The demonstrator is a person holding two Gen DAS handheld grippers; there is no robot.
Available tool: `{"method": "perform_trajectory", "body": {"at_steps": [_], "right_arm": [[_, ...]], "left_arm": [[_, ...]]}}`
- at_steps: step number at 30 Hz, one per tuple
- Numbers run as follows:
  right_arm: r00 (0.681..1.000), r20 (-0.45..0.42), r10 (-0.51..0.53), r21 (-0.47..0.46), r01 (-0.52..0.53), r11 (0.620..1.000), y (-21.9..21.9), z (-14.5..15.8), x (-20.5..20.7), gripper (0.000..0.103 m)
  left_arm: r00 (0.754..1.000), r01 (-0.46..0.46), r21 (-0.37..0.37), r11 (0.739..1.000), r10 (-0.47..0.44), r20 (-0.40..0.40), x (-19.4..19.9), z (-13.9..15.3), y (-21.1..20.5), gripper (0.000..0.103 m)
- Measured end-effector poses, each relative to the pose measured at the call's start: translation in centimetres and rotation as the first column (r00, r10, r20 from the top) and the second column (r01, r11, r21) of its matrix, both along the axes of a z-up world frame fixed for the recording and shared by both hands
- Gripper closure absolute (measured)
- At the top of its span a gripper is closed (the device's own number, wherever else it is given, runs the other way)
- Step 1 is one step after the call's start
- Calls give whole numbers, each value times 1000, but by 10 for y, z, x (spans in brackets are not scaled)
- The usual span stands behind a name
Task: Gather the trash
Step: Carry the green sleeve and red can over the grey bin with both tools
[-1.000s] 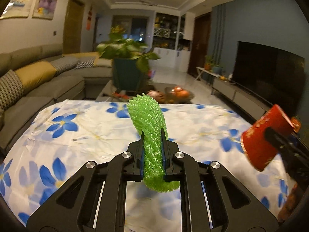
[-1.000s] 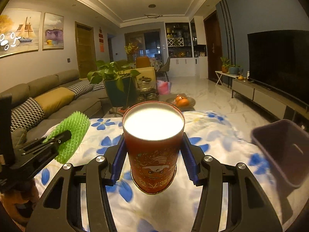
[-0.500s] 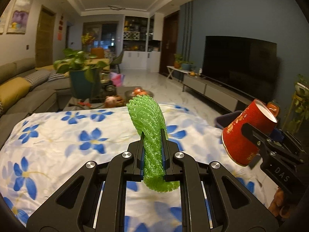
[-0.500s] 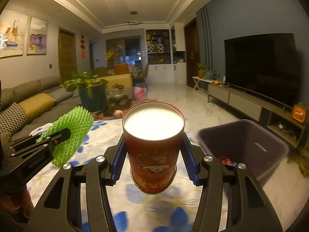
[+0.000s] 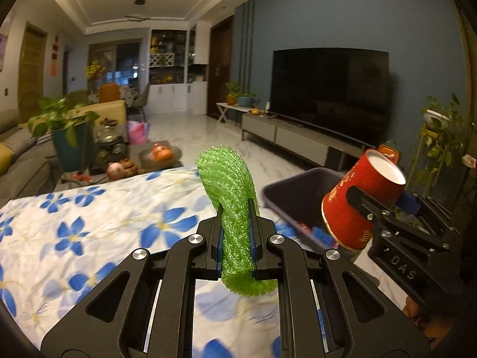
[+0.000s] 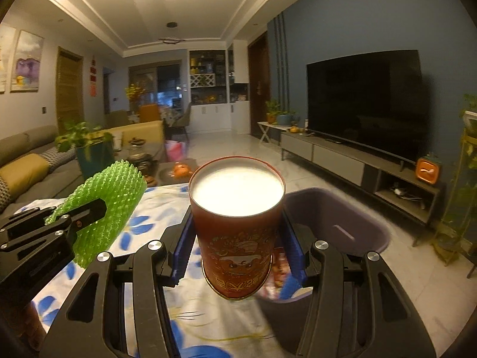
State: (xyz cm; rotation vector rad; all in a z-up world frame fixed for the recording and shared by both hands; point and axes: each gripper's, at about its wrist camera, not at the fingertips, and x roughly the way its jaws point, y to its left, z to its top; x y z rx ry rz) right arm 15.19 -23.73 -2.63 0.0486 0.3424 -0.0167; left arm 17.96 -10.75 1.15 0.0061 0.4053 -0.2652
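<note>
L gripper (image 5: 235, 217) clamped narrow on a green foam mesh fruit sleeve (image 5: 231, 197). Pads pinch it mid-length, so it's squashed flat between the jaws. Sleeve long axis runs roughly along the fingers: far end sticks up and fwd past the tips, curling a bit left in the L wrist view, near end hangs out below the pads. From the R wrist view the same sleeve (image 6: 104, 205) shows at left, tilted, open end up and to the right, L gripper (image 6: 89, 211) gripping its side.

R gripper (image 6: 237, 223) at mid width, blue ribbed pads pressed on both sides of a red paper cup w/ gold print (image 6: 237, 232). Cup axis along the fingers, mouth facing away from the cam, white inside visible, base toward the cam. In the L wrist view the cup (image 5: 360, 203) is tilted, mouth up-right, base down-left, R gripper (image 5: 375, 205) on it.

Both items are in the air over the edge of a table w/ white cloth, blue flower print (image 5: 89, 223). Dark purple plastic bin (image 6: 342, 223) is just beyond the table edge, right behind and below the cup; some red and blue stuff inside (image 5: 313, 229), too blurred to ID. Sleeve is over the cloth, left of the bin.
</note>
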Motion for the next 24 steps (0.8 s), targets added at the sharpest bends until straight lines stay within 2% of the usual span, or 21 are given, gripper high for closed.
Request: {"method": "perform_trajectory", "body": {"at_steps": [11, 24], "right_arm": [[995, -7, -95, -20, 95, 995, -40, -7, 13, 50], [989, -8, -151, -19, 151, 988, -60, -13, 28, 50]], "left_arm": [[996, 89, -16, 996, -88, 6, 23, -3, -51, 91], [989, 151, -38, 988, -151, 1, 62, -17, -75, 91]]}}
